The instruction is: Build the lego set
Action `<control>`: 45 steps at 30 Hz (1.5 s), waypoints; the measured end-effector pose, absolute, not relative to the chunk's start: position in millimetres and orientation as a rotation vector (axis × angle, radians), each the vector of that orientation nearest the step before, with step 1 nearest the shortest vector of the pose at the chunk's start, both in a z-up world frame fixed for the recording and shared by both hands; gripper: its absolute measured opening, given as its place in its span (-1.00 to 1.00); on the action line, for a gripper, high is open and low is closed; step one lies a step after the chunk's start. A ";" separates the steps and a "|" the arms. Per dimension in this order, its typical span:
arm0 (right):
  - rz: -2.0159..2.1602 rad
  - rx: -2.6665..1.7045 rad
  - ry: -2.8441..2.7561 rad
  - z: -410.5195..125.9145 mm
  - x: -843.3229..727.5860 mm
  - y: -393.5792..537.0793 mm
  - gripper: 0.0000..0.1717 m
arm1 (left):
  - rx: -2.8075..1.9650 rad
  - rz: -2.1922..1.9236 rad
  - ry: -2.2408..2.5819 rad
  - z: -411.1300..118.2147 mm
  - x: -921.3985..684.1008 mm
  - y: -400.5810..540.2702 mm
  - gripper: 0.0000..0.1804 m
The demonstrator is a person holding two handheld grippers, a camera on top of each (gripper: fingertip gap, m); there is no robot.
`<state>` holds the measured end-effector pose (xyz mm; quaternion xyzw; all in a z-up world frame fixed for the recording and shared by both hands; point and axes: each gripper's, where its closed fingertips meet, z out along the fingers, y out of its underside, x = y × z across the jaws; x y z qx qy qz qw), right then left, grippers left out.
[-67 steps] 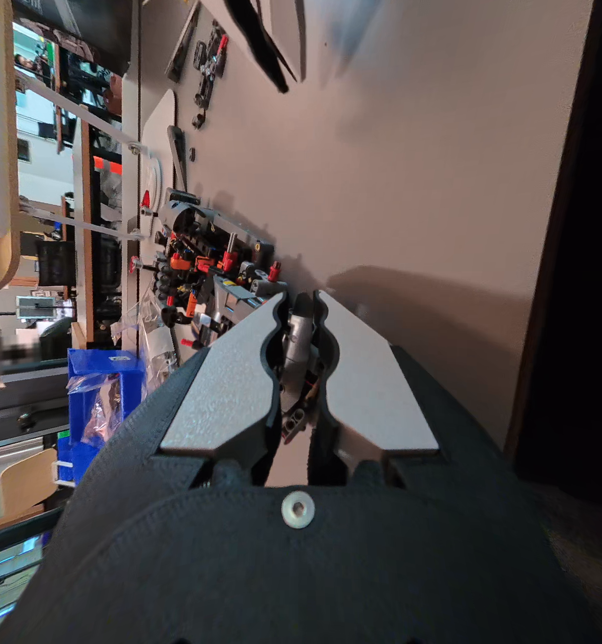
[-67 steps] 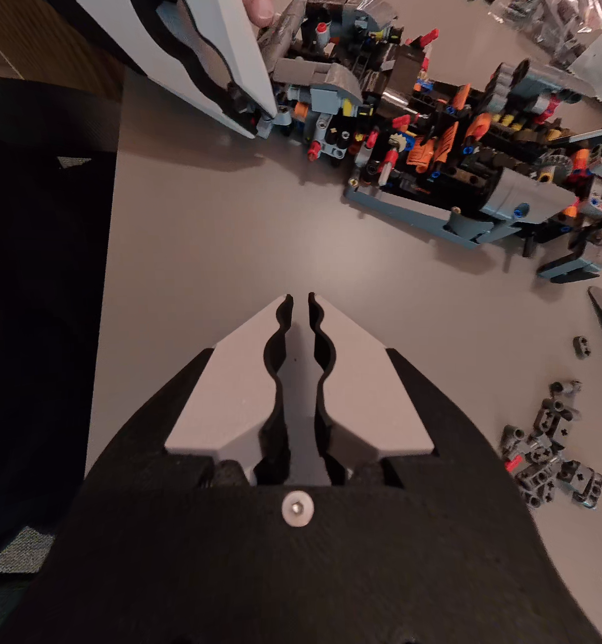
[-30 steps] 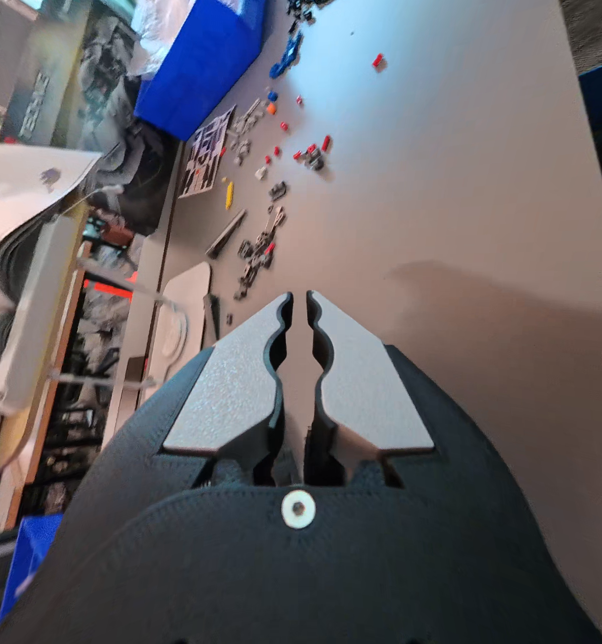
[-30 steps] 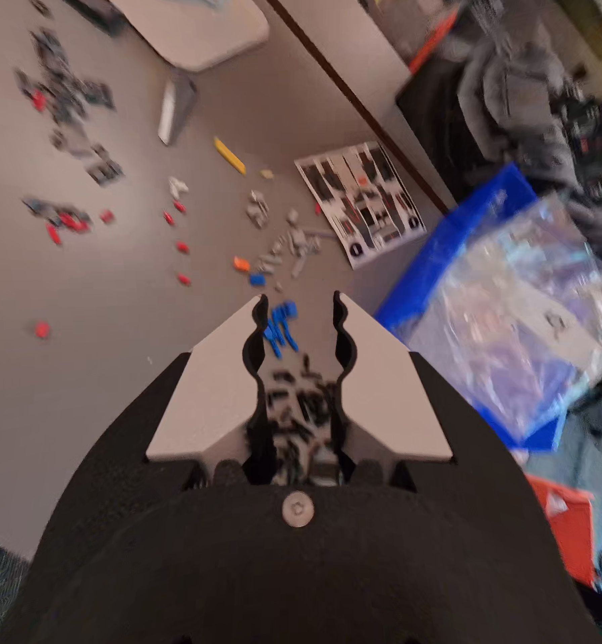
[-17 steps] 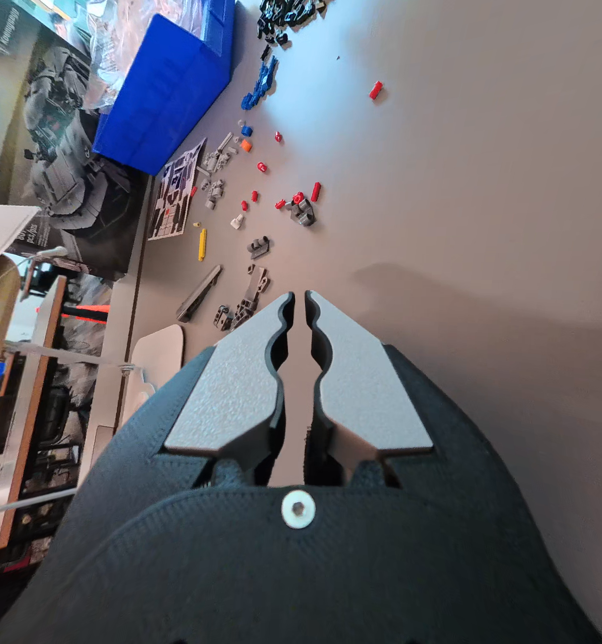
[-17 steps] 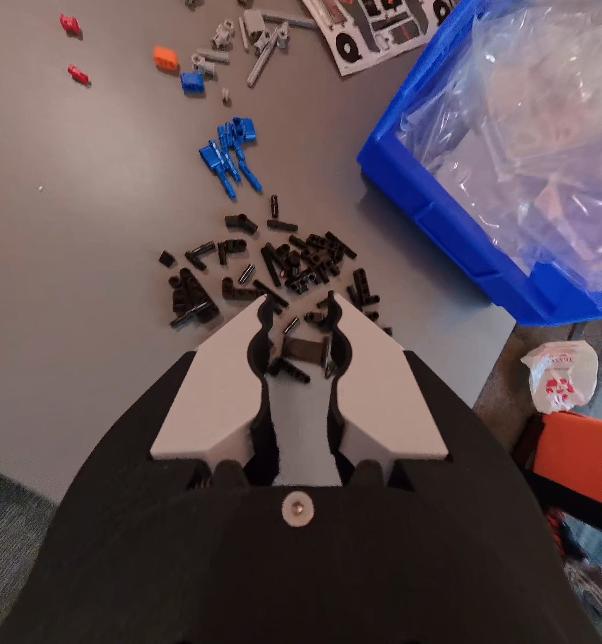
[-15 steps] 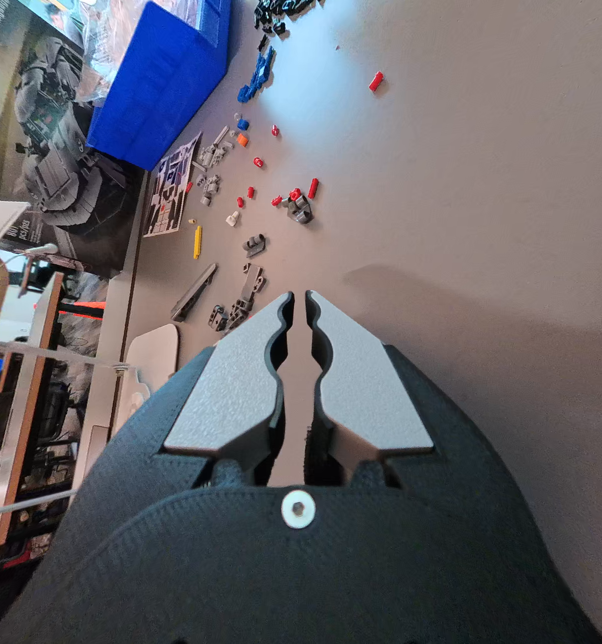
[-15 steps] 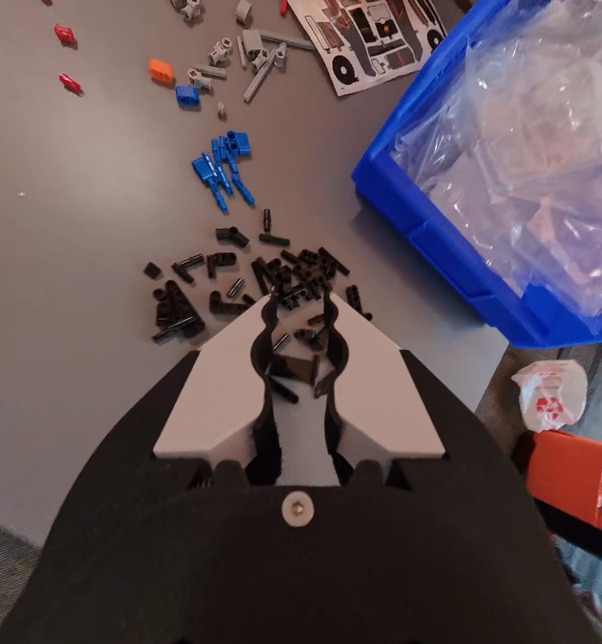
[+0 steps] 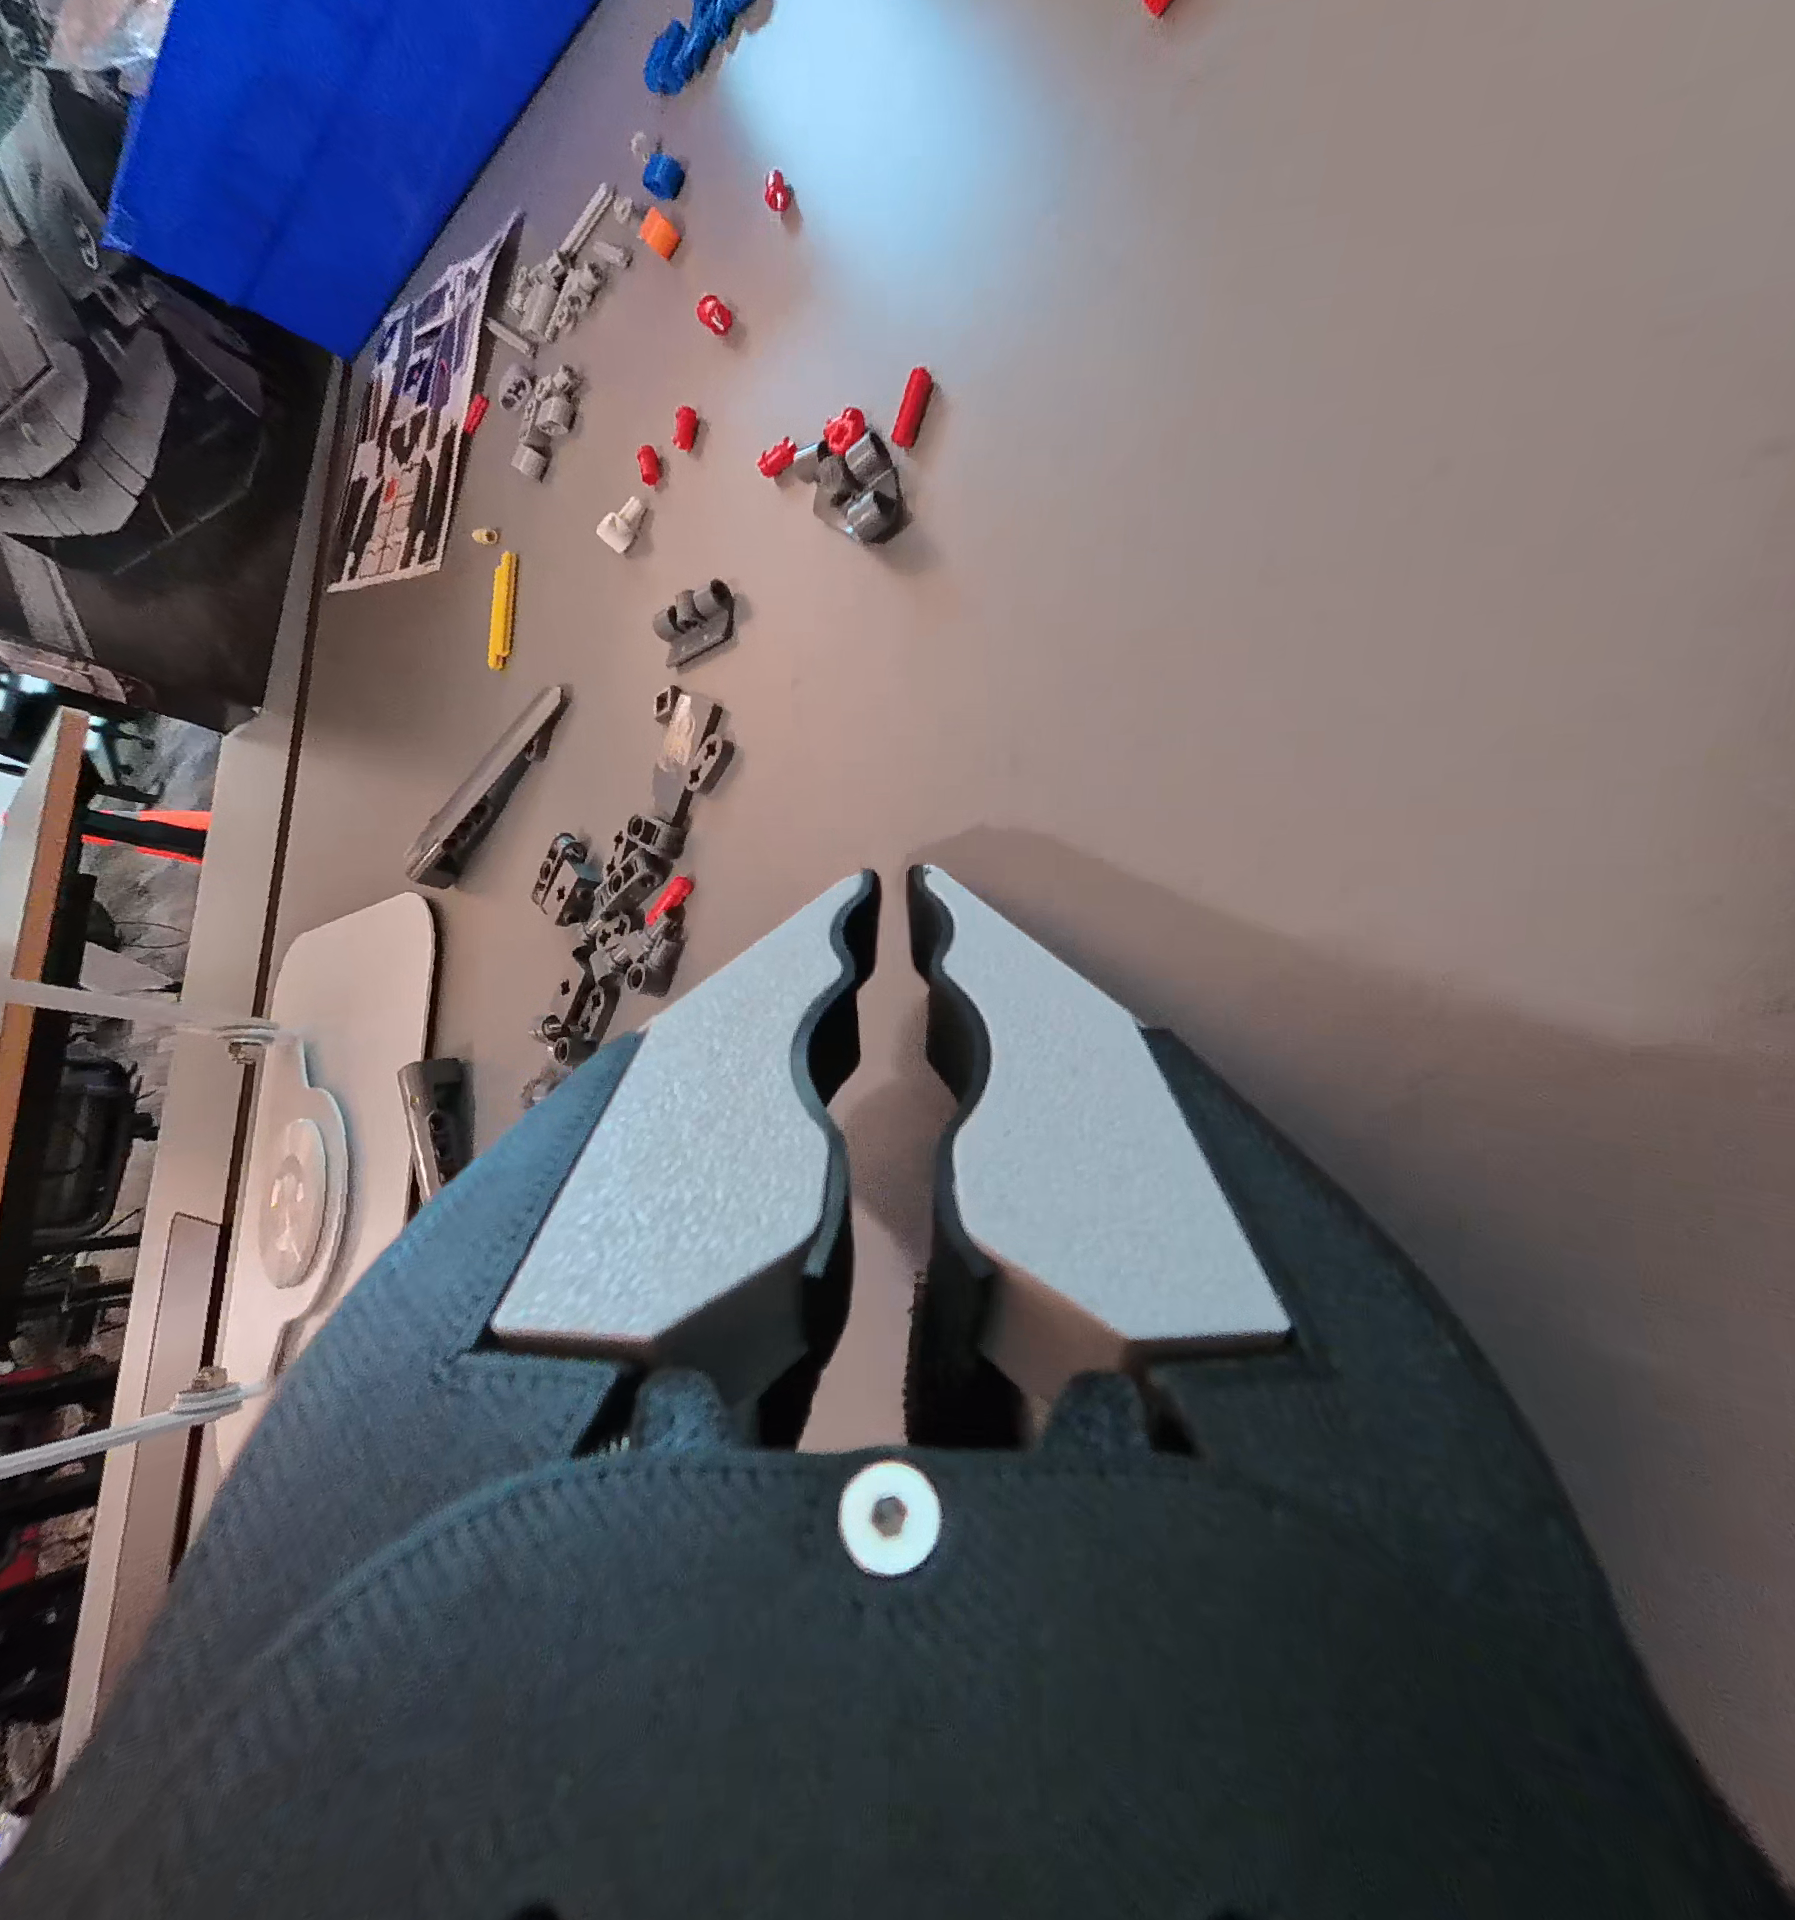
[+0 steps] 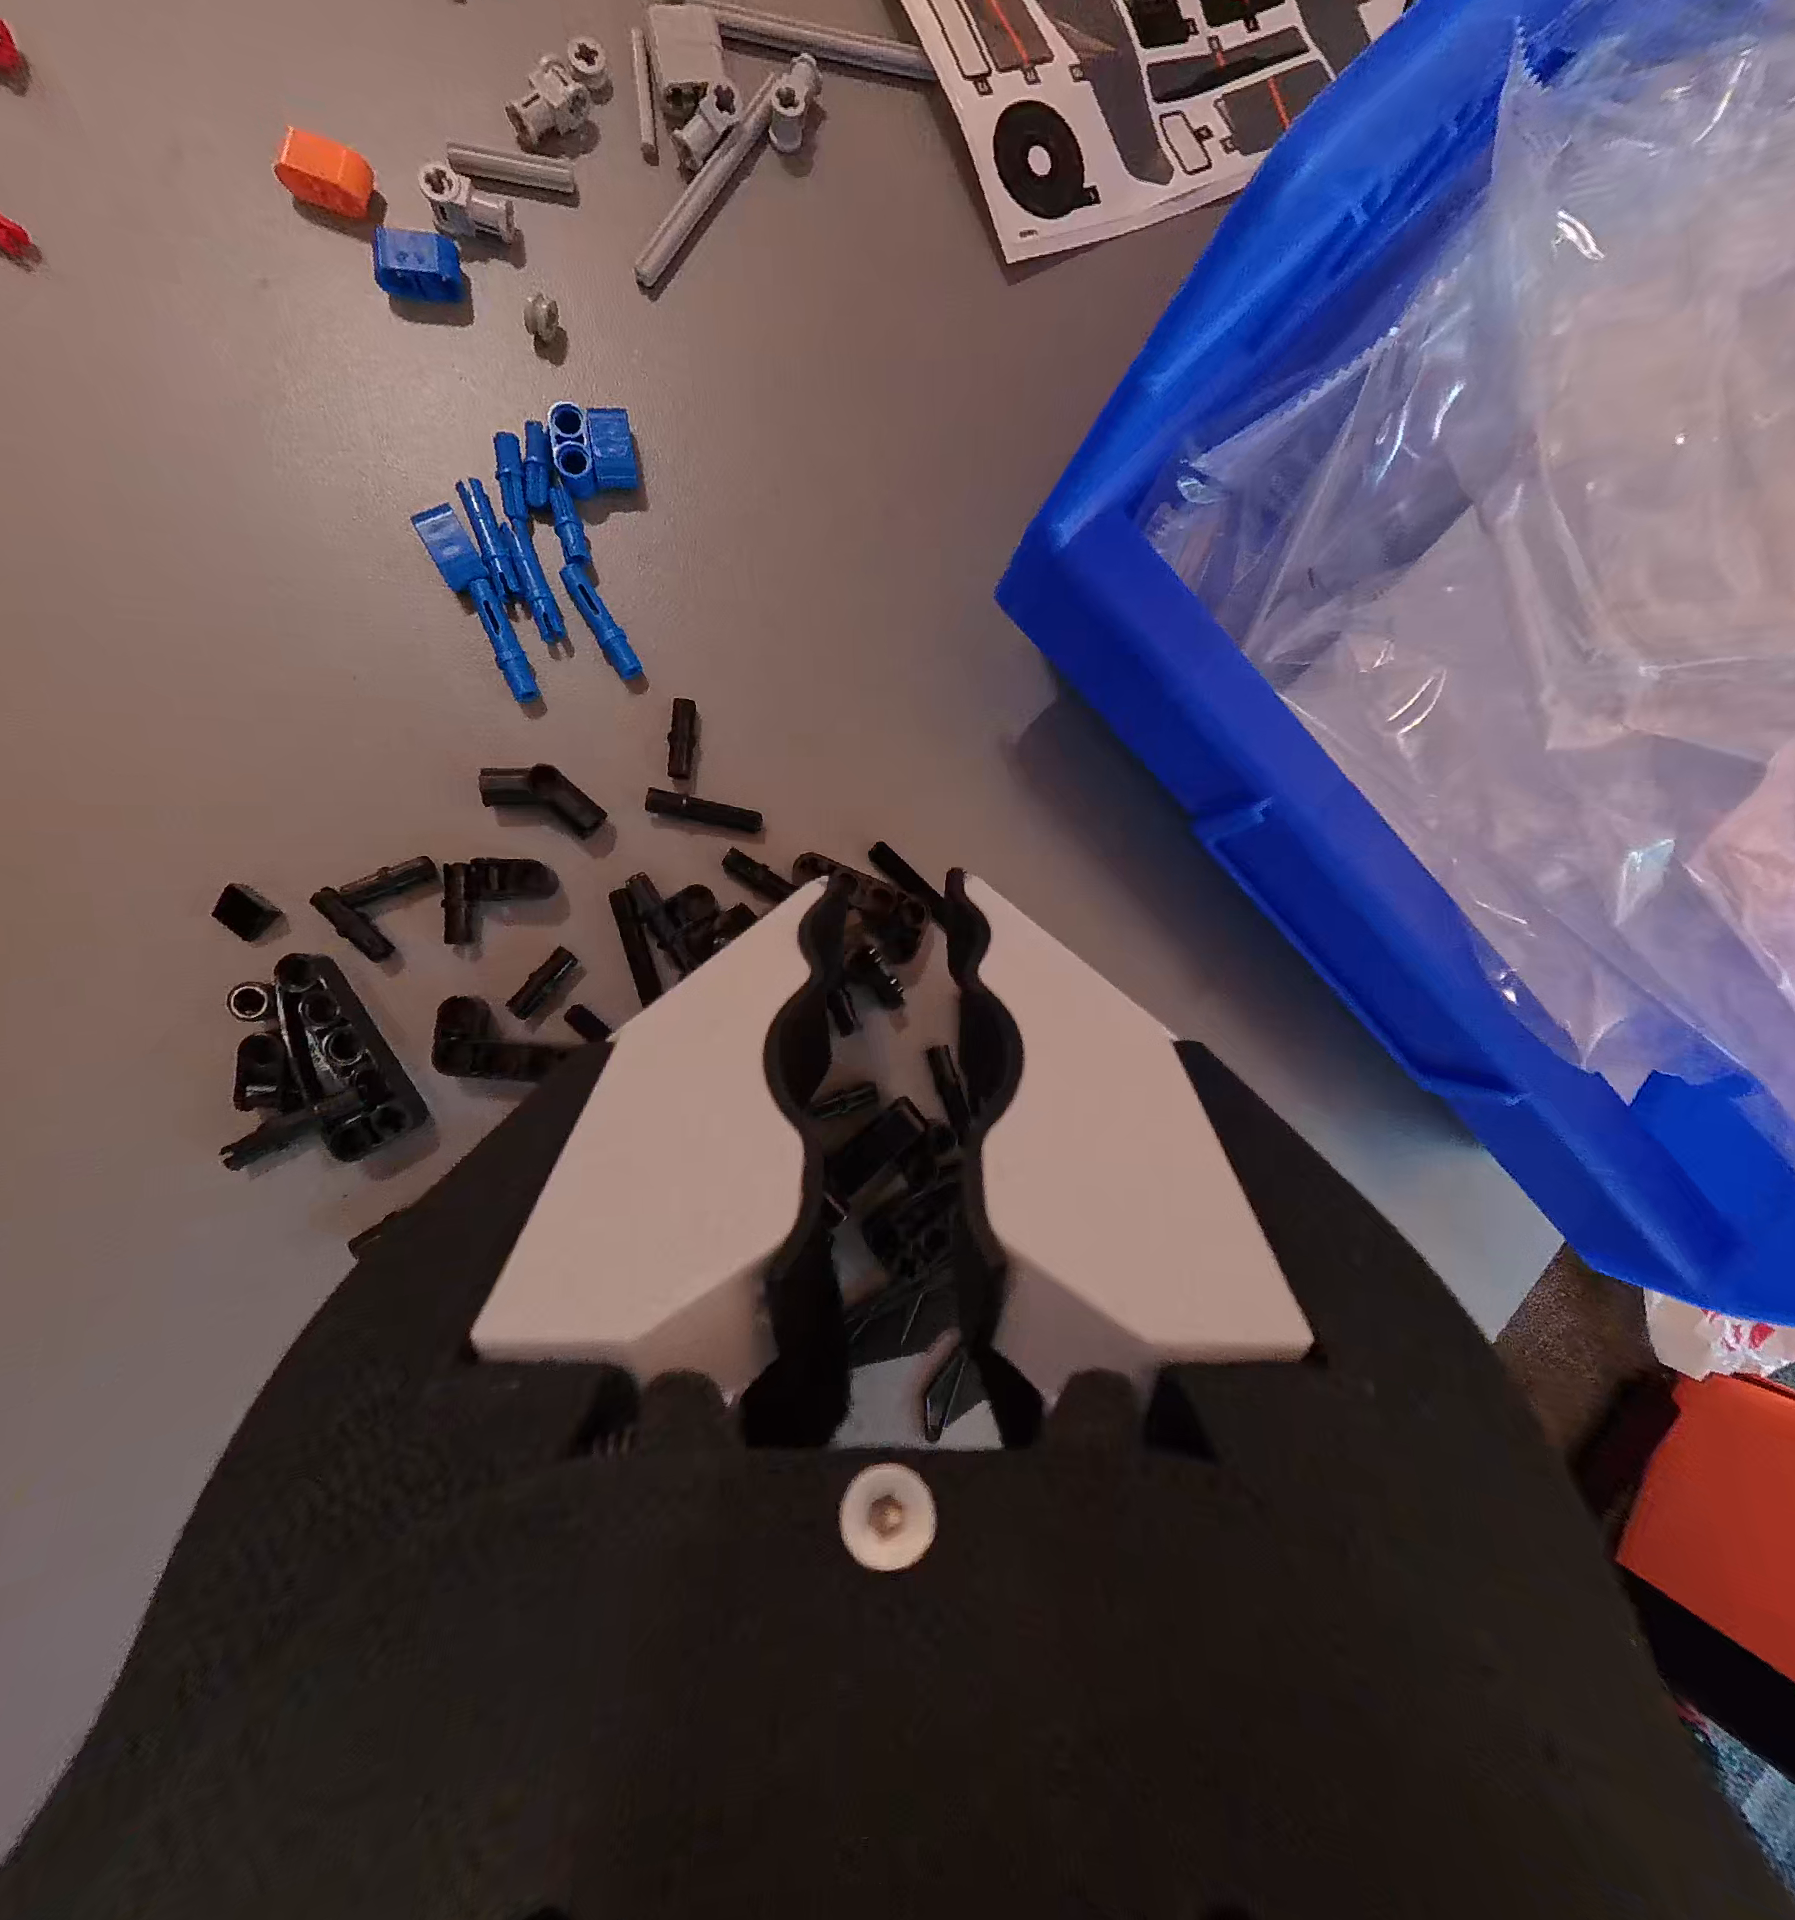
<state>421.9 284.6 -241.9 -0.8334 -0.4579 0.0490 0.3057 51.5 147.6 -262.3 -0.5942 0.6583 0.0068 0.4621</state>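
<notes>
- The right tool (image 10: 888,894) hangs low over a scatter of black pieces (image 10: 664,935) on the grey desk (image 10: 145,623). Its fingers stand a little apart, straddling a short black beam (image 10: 877,909). Whether the pads press on that beam cannot be told.
- Just beyond the black pieces lies a cluster of blue pins (image 10: 534,551).
- Farther beyond the black pieces lie grey axles and connectors (image 10: 664,135), an orange piece (image 10: 324,171) and a sticker sheet (image 10: 1132,104).
- To the right of the black pieces stands a blue bin (image 10: 1288,779) holding clear plastic bags (image 10: 1599,520).
- The left tool (image 9: 891,883) is held above bare desk with its fingers nearly together and nothing between them.
- Left of its tips lies a cluster of dark grey pieces (image 9: 612,925).
</notes>
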 end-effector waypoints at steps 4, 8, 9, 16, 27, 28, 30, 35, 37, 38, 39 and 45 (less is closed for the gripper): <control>0.119 -2.201 -1.212 -240.5 422.1 282.7 -0.76 | -1.474 0.000 1.615 -262.9 50.9 148.6 -0.99; 0.123 -2.189 -1.206 -234.5 421.6 278.3 -0.74 | -1.473 0.000 1.618 -263.6 51.2 148.0 -1.00; 0.125 -2.183 -1.202 -231.8 421.5 277.1 -0.74 | -1.471 0.005 1.618 -263.6 51.1 148.0 -1.00; 0.090 -2.173 -1.197 -223.0 427.7 267.6 -0.77 | -1.485 0.003 1.616 -264.1 50.9 148.4 -1.00; 0.114 -2.283 -1.007 -223.8 442.4 280.2 -0.86 | -1.485 0.013 1.614 -264.2 51.6 149.3 -1.00; 0.139 -2.307 -0.980 -225.2 443.0 281.5 -0.87 | -1.485 0.014 1.614 -264.2 51.6 149.4 -1.00; 0.214 -2.328 -0.981 -228.4 437.9 279.5 -0.85 | -1.485 0.013 1.615 -264.3 51.6 149.3 -1.00; 0.223 -2.412 -0.965 -242.8 438.2 281.8 -0.78 | -1.490 0.002 1.614 -264.2 51.7 149.4 -1.00; 0.235 -2.433 -0.976 -248.8 437.0 281.4 -0.77 | -1.493 0.000 1.613 -264.3 51.8 149.6 -1.00; 0.254 -2.430 -0.973 -249.9 434.7 282.2 -0.77 | -1.493 0.000 1.614 -264.3 51.8 149.5 -1.00; 0.258 -2.432 -0.969 -251.8 433.7 283.1 -0.78 | -1.491 -0.001 1.614 -264.2 51.8 149.4 -1.00; 0.222 -2.463 -0.947 -261.1 436.0 289.1 -0.86 | -1.492 -0.004 1.615 -264.3 52.1 149.5 -1.00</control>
